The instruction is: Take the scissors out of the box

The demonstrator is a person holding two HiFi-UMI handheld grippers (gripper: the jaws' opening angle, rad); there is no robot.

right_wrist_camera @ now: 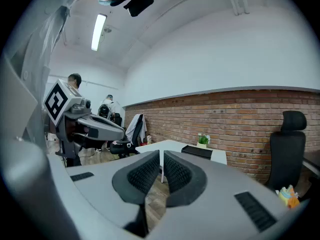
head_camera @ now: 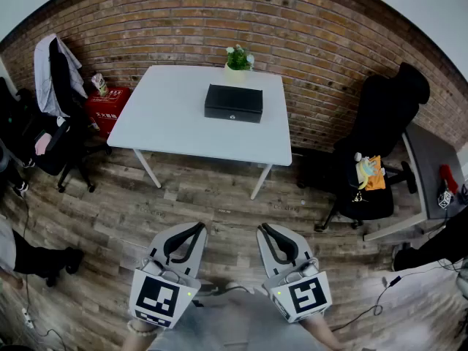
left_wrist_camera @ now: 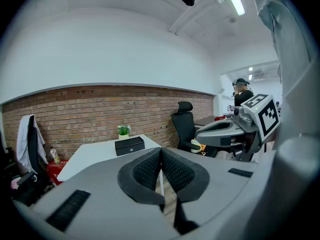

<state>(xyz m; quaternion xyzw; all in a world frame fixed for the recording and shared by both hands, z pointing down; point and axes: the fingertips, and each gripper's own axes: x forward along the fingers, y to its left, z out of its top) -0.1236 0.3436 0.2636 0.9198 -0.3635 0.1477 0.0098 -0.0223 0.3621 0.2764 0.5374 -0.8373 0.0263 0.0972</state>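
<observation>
A closed black box (head_camera: 233, 102) lies towards the back of a white table (head_camera: 175, 123), well beyond both grippers. No scissors show in any view. My left gripper (head_camera: 197, 228) and right gripper (head_camera: 265, 229) are held side by side low over the wooden floor, some way short of the table. Both are shut with nothing between the pads. In the left gripper view the shut left gripper (left_wrist_camera: 161, 149) points at the table, with the box (left_wrist_camera: 129, 145) just to its left. The right gripper (right_wrist_camera: 162, 153) in its own view has the box (right_wrist_camera: 197, 152) to its right.
A small potted plant (head_camera: 238, 57) stands behind the box by the brick wall (head_camera: 322, 42). A black office chair (head_camera: 376, 148) and a grey desk (head_camera: 431, 159) are on the right. A chair draped with clothes (head_camera: 53, 93) and a red case (head_camera: 108, 110) are on the left. People stand in the background (right_wrist_camera: 107, 109).
</observation>
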